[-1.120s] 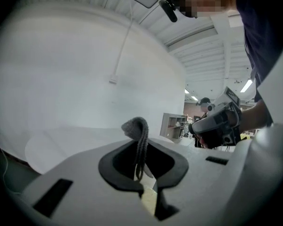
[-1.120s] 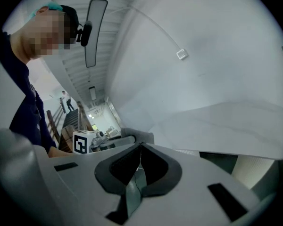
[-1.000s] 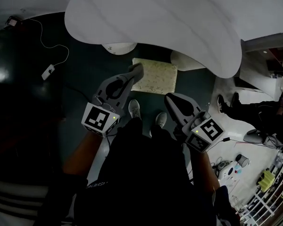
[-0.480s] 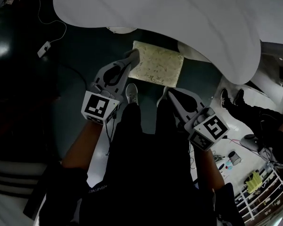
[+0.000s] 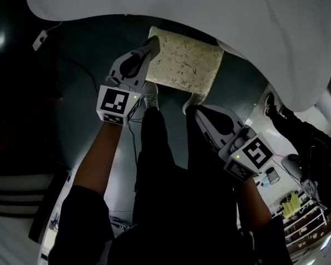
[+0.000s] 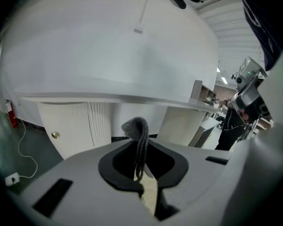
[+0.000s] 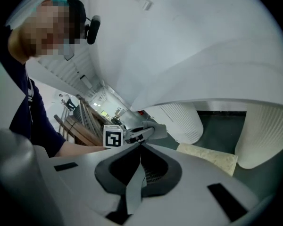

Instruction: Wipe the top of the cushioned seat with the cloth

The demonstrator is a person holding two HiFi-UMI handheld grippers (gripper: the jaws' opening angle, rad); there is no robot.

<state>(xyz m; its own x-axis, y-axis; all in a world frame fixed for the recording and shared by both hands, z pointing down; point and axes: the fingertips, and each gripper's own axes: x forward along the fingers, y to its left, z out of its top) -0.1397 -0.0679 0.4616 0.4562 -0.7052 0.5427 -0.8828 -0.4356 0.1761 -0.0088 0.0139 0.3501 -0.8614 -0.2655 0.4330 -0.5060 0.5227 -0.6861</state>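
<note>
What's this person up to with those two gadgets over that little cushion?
A person stands over a cushioned seat with a hand-held gripper in each hand. The left hand-held gripper is clamped on a gray cloth and points at the seat's left edge. Whether the cloth touches the seat cannot be told. The right hand-held gripper is shut with nothing in it, just short of the seat's near edge.

Floor (image 5: 91,54): dark, glossy, paler at the near right.
- Cushioned seat (image 5: 187,65): cream, mottled; far centre, its far edge under the white table (image 5: 237,15).
- Shoes (image 5: 150,96): pale pair, just near of the seat.
- Cable (image 5: 41,36): white, far left, ending in what looks like a small box.
</note>
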